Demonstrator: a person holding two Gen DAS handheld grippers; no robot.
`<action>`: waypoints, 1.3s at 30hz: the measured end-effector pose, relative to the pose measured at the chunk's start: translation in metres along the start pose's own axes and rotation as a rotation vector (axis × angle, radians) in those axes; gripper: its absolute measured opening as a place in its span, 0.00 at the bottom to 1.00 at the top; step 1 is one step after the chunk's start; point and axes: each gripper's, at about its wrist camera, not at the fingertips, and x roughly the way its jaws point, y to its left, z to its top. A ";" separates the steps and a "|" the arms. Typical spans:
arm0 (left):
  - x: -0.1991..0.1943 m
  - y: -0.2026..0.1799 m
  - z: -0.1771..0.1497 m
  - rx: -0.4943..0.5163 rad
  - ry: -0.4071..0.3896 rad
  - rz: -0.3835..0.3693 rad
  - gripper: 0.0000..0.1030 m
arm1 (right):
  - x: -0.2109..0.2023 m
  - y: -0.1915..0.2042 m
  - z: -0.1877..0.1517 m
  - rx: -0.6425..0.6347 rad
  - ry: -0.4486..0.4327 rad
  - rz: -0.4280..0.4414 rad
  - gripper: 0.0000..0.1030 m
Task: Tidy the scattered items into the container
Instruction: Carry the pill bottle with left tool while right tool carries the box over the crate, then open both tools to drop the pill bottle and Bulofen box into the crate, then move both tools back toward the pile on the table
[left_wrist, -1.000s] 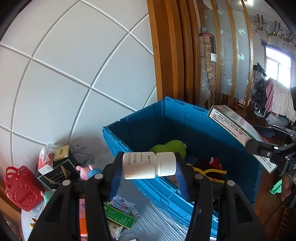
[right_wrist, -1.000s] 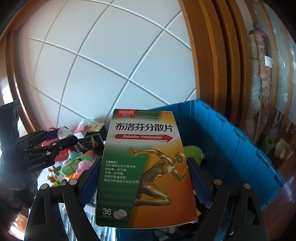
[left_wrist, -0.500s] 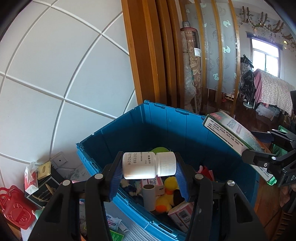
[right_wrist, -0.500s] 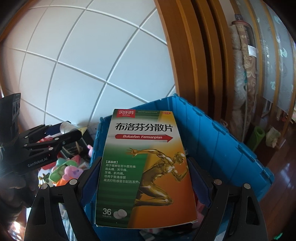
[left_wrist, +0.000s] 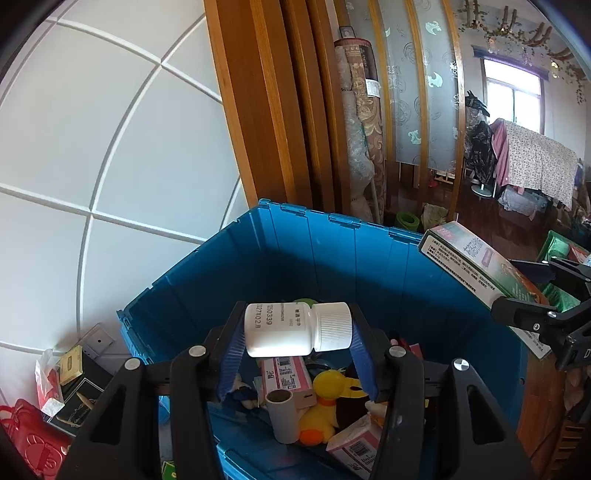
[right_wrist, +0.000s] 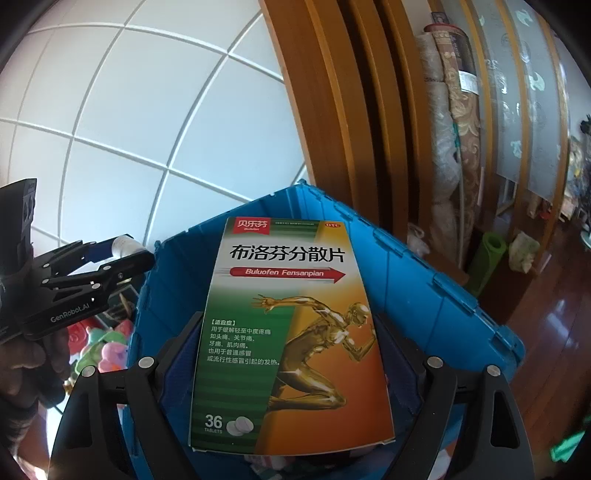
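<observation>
My left gripper (left_wrist: 297, 332) is shut on a white pill bottle (left_wrist: 295, 328), held sideways with its cap to the right, above the open blue bin (left_wrist: 207, 288). Inside the bin lie a yellow duck toy (left_wrist: 325, 402), pink-and-white boxes (left_wrist: 286, 376) and a grey tube (left_wrist: 282, 413). My right gripper (right_wrist: 288, 332) is shut on a green-and-orange medicine box (right_wrist: 288, 332), held flat over the blue bin (right_wrist: 413, 280). That medicine box (left_wrist: 476, 273) also shows at the right of the left wrist view. The left gripper (right_wrist: 122, 258) appears at the left of the right wrist view.
Scattered items stay on the table left of the bin: a red basket (left_wrist: 33, 439), a dark box (left_wrist: 77, 398), a tissue packet (left_wrist: 46, 376) and colourful toys (right_wrist: 107, 350). A white panelled wall and wooden frame (left_wrist: 258, 110) stand behind. A hand (right_wrist: 26, 369) holds the left gripper.
Both grippers have moved right and forward over the bin, still holding the bottle and the box. The bin's contents now show beneath the bottle, and the scattered items have slid to the left edge.
</observation>
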 end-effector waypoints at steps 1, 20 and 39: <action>0.003 -0.001 0.001 0.002 0.002 -0.003 0.50 | 0.001 -0.002 0.000 0.003 0.001 -0.005 0.85; 0.001 0.033 -0.005 -0.144 0.058 0.110 1.00 | 0.011 0.006 0.006 -0.020 -0.007 0.006 1.00; -0.075 0.088 -0.123 -0.297 0.128 0.182 1.00 | 0.012 0.115 -0.026 -0.153 0.047 0.161 1.00</action>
